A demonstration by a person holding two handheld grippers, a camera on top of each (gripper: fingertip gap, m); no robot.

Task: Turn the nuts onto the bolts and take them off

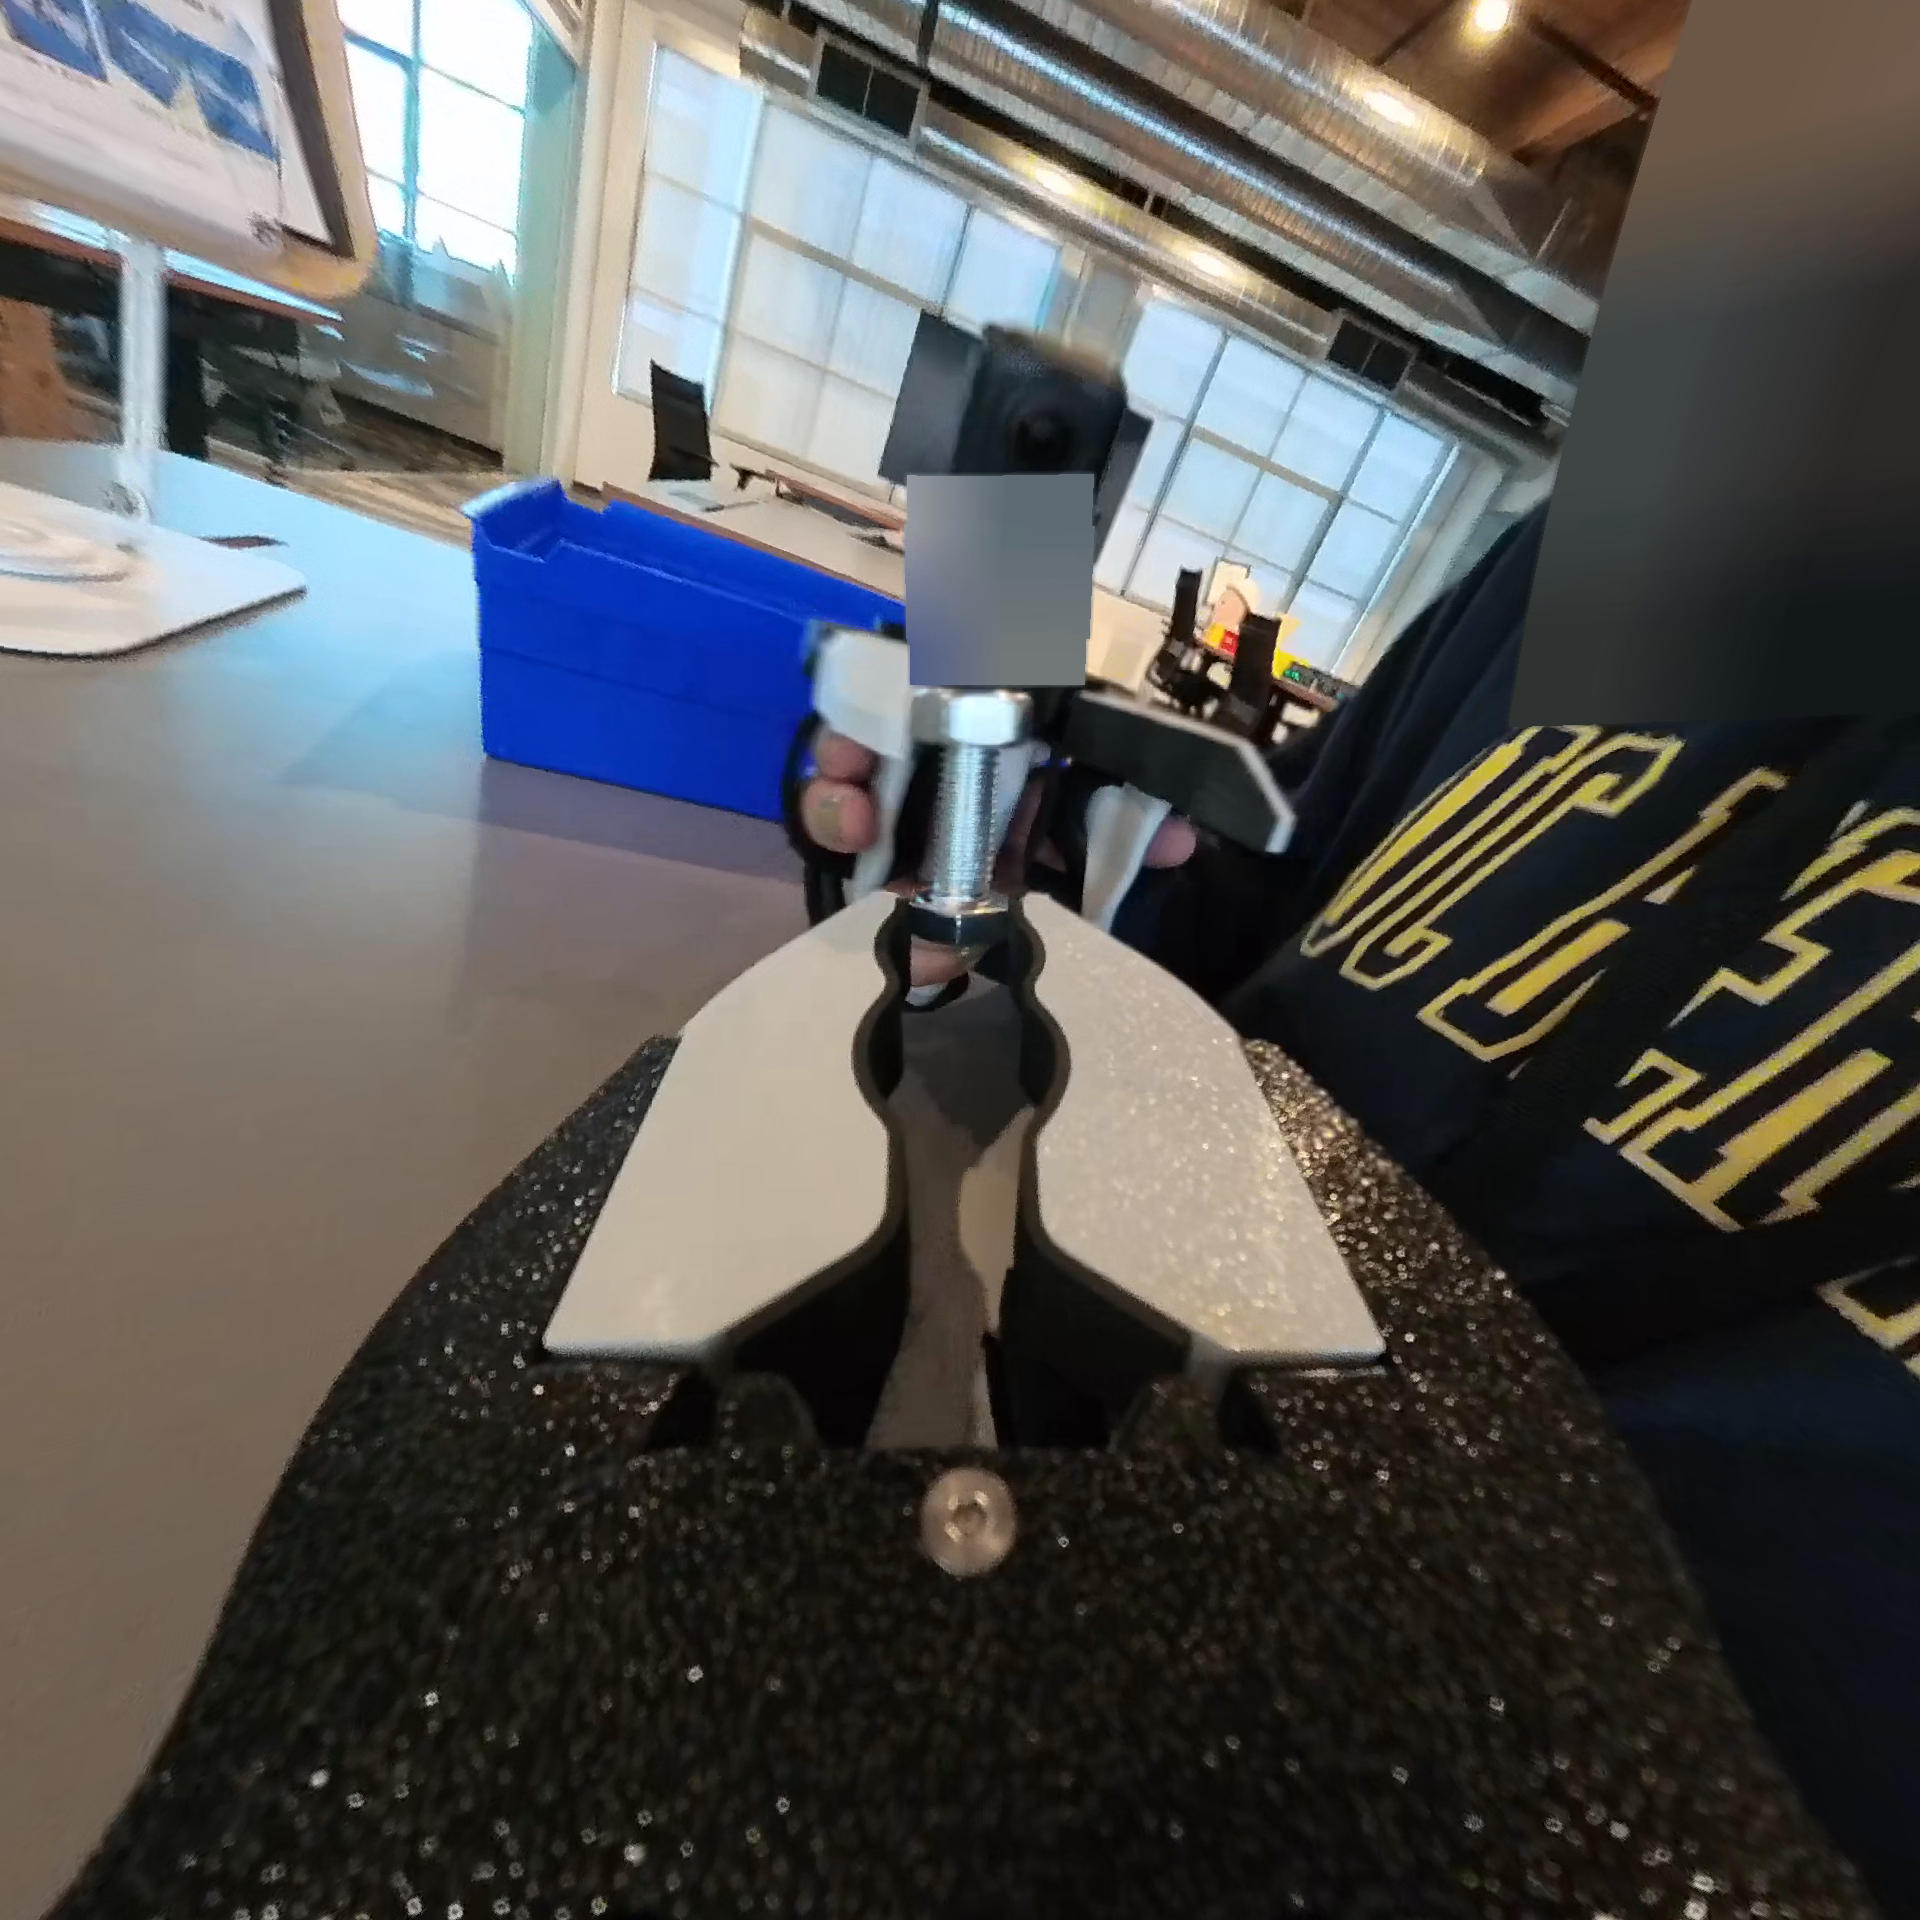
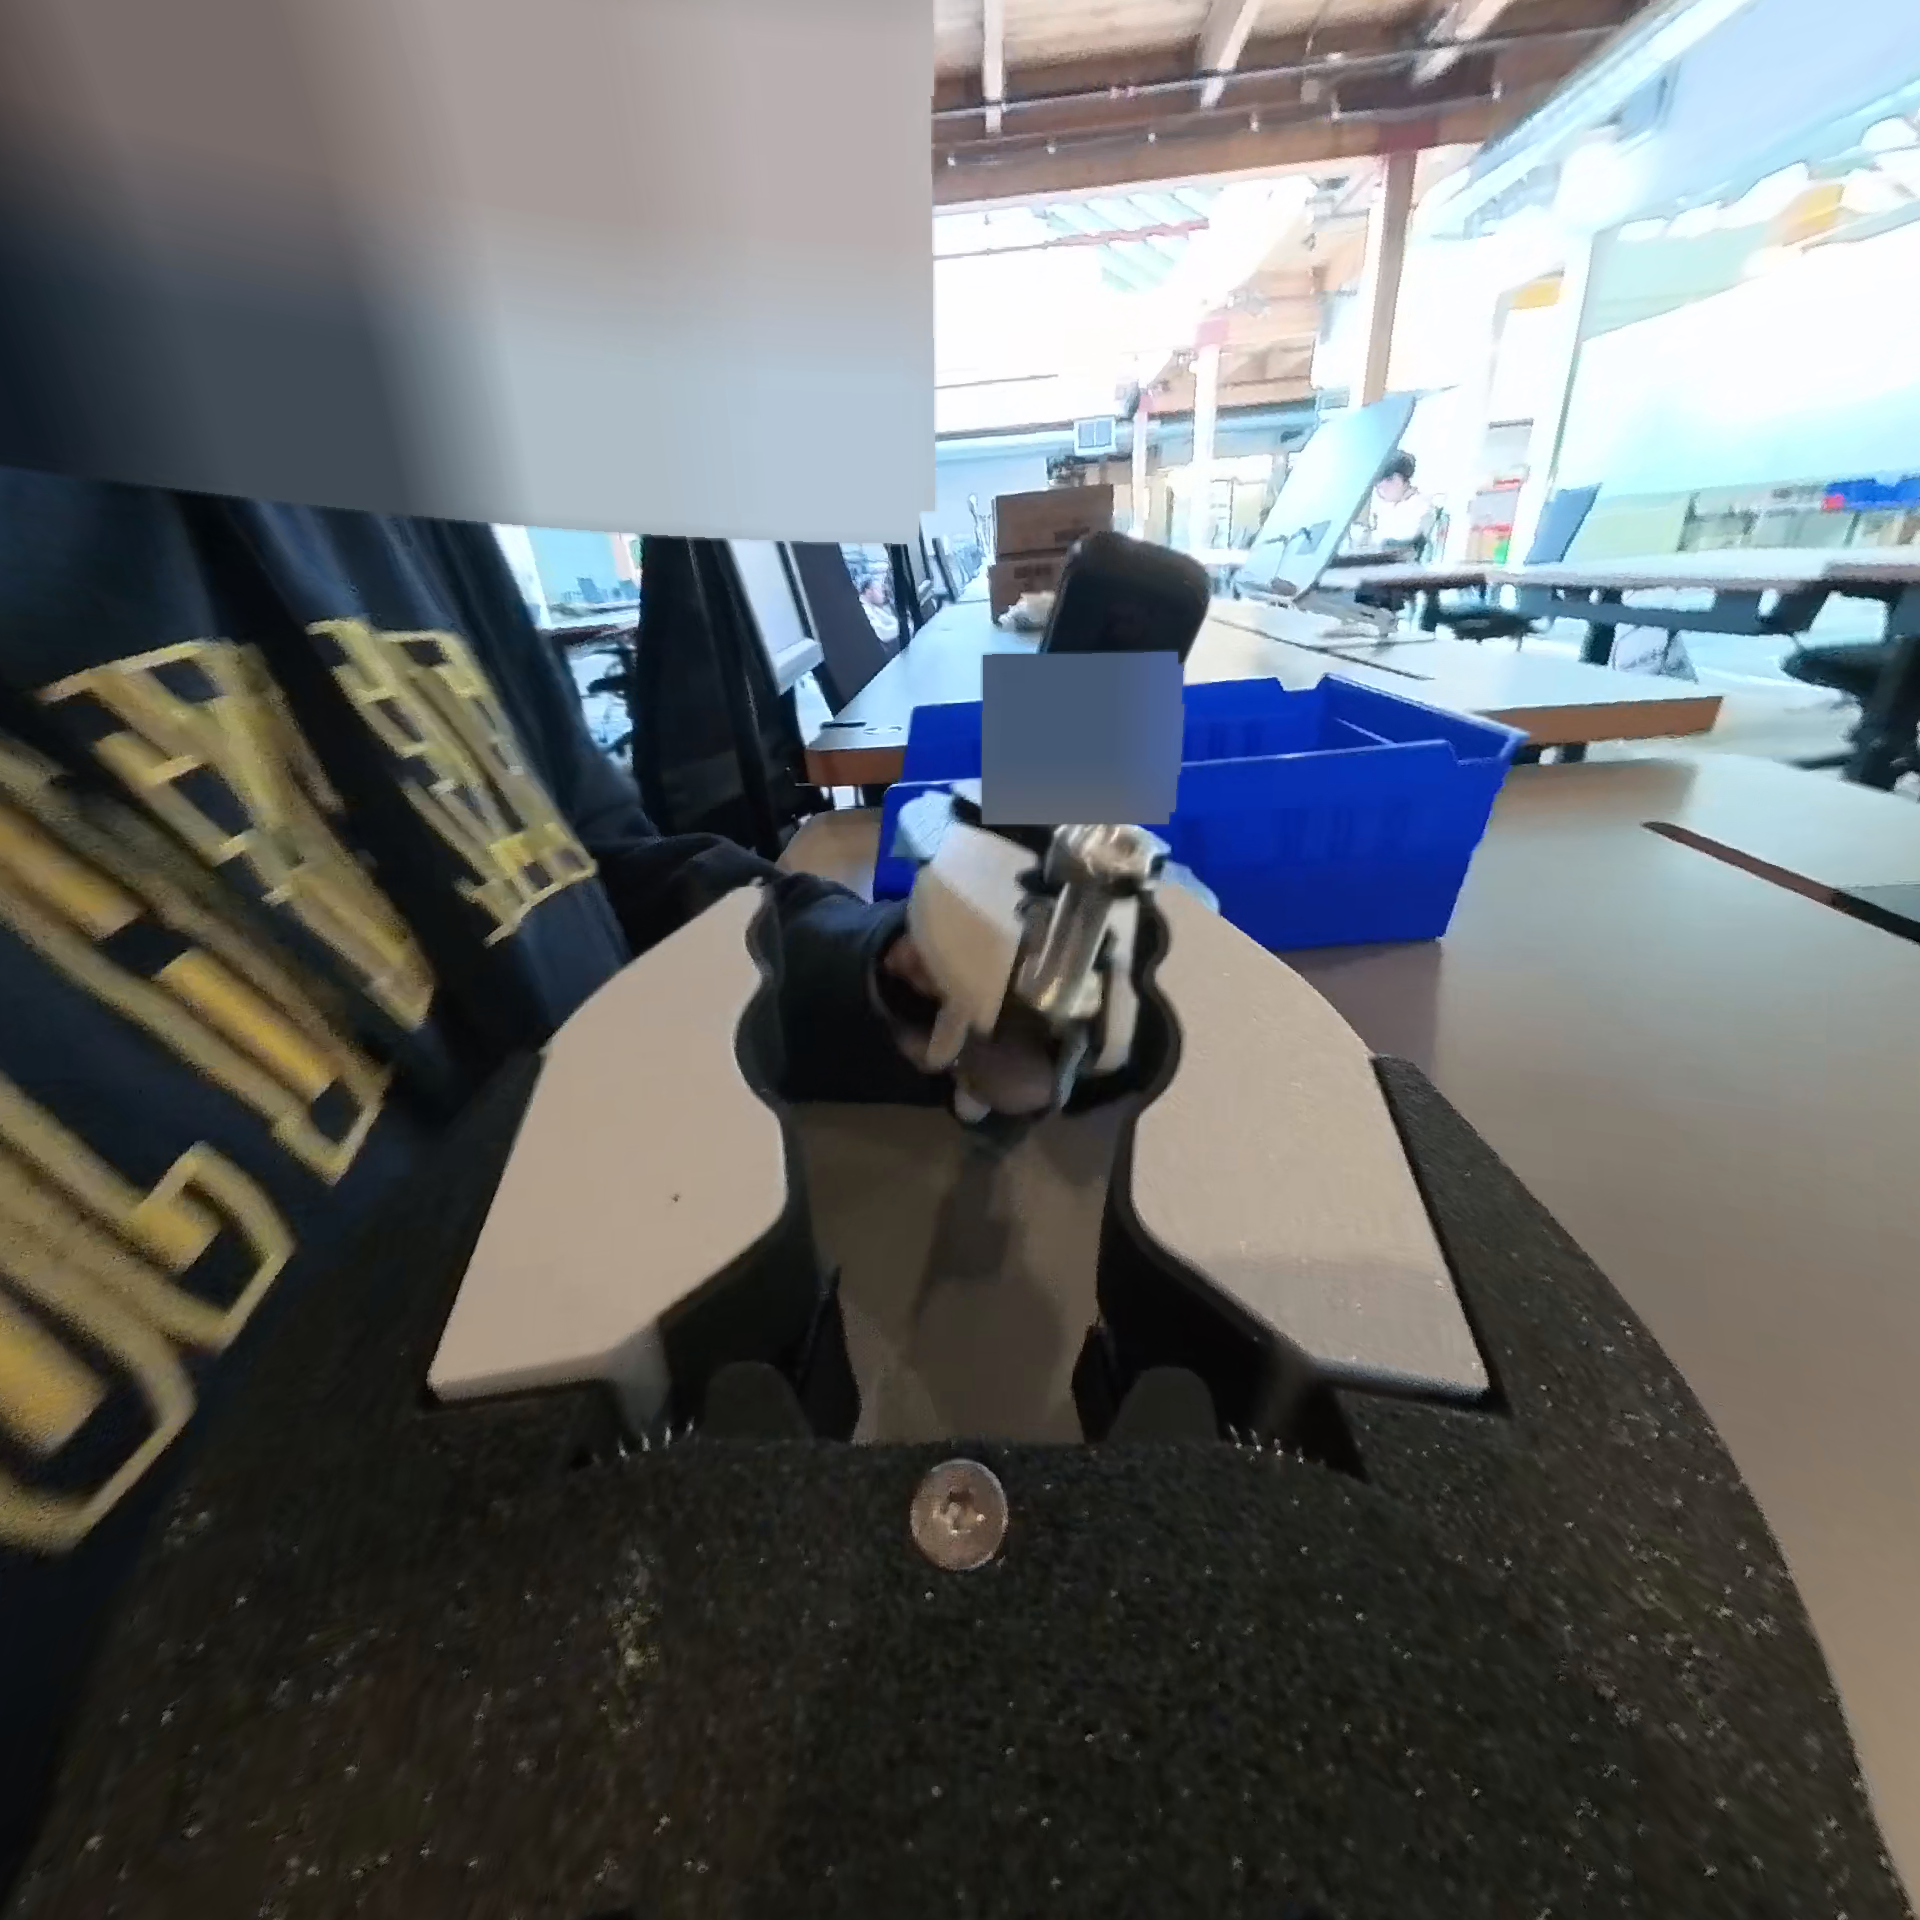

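My left gripper (image 1: pixel 956 935) pinches the nut (image 1: pixel 953 923); my right gripper (image 2: pixel 1060 966) clamps the bolt (image 1: pixel 971 800), upright at twelve o'clock. Bin (image 1: pixel 644 644) at ten.

Blue bin (image 1: pixel 665 665) sits on the grey desk (image 1: pixel 260 883), open top, contents not visible. White stand base (image 1: pixel 125 592) rests at the desk's far left, its post rising to a tilted board (image 1: pixel 177 114). Person in a dark navy sweatshirt (image 1: pixel 1558 987) with yellow lettering sits close beside the desk. Background: large windows (image 1: pixel 935 270), ceiling duct (image 1: pixel 1195 114), black chairs (image 1: pixel 681 421). Right wrist view: cardboard boxes (image 2: pixel 1051 545) and further desks behind the bin.
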